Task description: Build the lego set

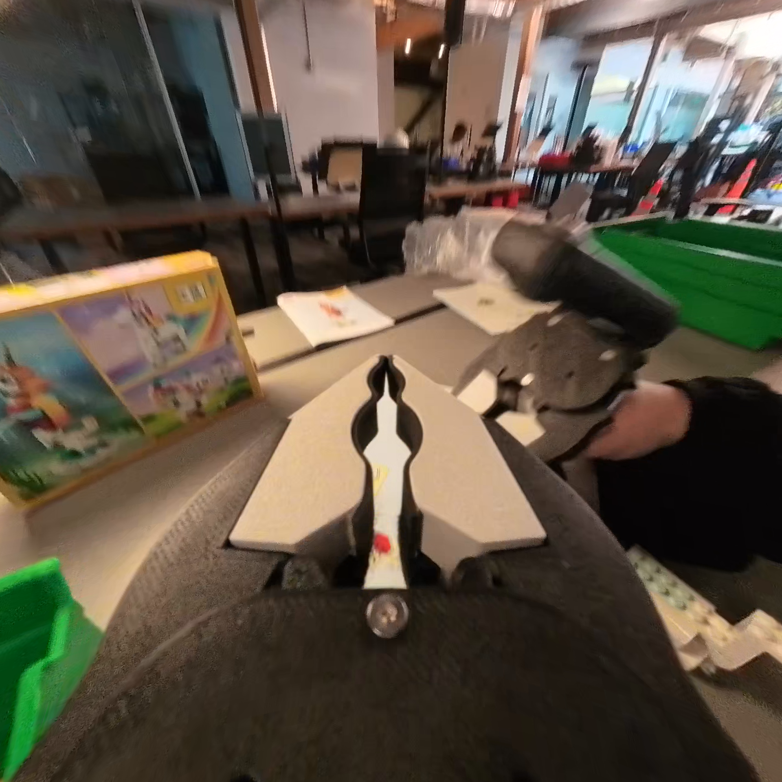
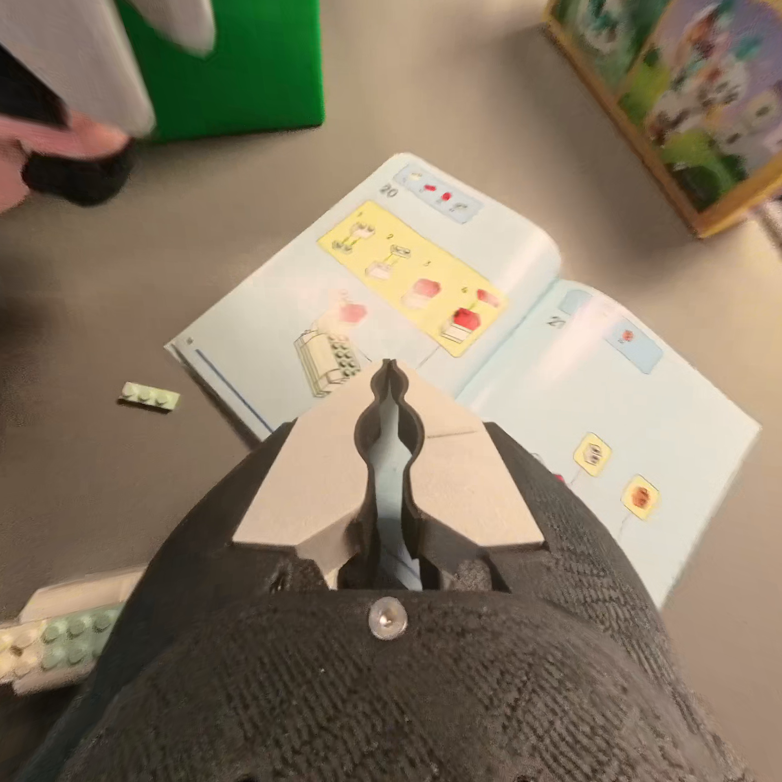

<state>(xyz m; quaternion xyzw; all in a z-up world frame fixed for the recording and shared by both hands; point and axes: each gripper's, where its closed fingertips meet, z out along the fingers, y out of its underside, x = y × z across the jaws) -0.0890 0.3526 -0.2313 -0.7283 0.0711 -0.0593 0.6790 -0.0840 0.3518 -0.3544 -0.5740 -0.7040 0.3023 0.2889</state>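
My left gripper is shut and empty, held above the open instruction booklet, which shows through the slit between the fingers. My right gripper is shut and empty too, tips over the left page of the booklet. A small pale green plate lies loose on the grey table left of the booklet. A partial white and pale green build lies at the lower left; it also shows in the left wrist view. The right gripper's black body is close on the right, held by a hand.
The set's box stands on the left; it is top right in the right wrist view. A green bin is near left, also. A green tray, two more booklets and a plastic bag lie farther back. The gap from one gripper's tips to the other's is roughly 12 cm. The small pale green plate is about 11 cm from my right fingertips and 15 cm from my left.
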